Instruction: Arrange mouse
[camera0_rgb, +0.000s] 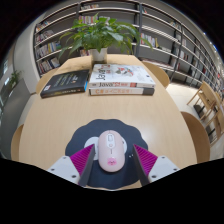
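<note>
Fingers (109, 163) stand open around the mouse (111, 151) on its mat (88, 136) (gaps either side); closing off-centre could squirt it across the table (60, 115).

Ahead of me lie a dark book (65, 83) and stacked books (121, 79). A potted plant (99, 36) stands beyond; bookshelves (160, 35) behind.

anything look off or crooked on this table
Nothing stands out. The mouse lies squarely on its round mouse pad between the open gripper fingers; the books lie flat and the plant stands upright.
</note>
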